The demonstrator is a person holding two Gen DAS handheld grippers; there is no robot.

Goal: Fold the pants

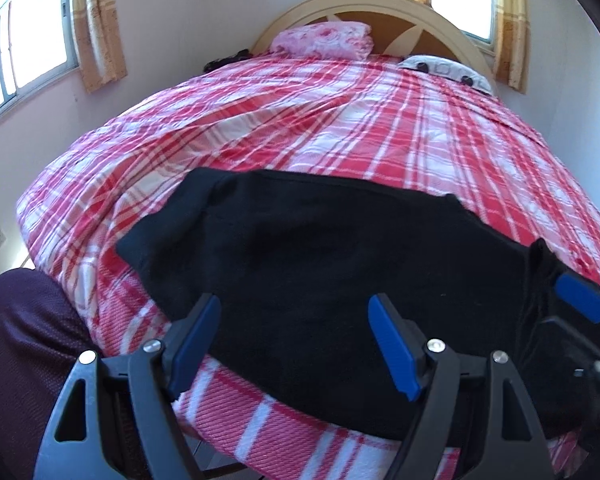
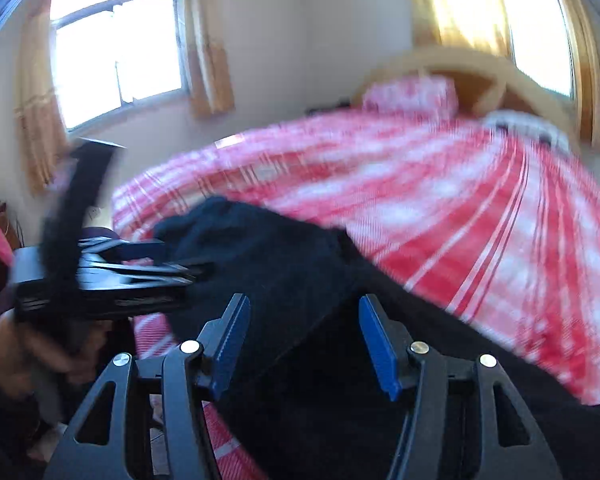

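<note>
Plaid bed (image 1: pixel 300 120), black pants (image 1: pixel 320 248) spread, left tongs (image 1: pixel 296 344) and right tongs (image 2: pixel 304 344) gaping, empty.

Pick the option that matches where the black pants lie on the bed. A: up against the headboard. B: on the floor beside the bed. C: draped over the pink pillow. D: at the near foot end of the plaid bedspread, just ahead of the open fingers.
D: the black pants lie on the plaid bedspread at its near end, ahead of the open left gripper, far from the headboard.

Matt black knit pants (image 1: pixel 320 248) — woven plaid cloth bedspread (image 1: pixel 300 120).
</note>
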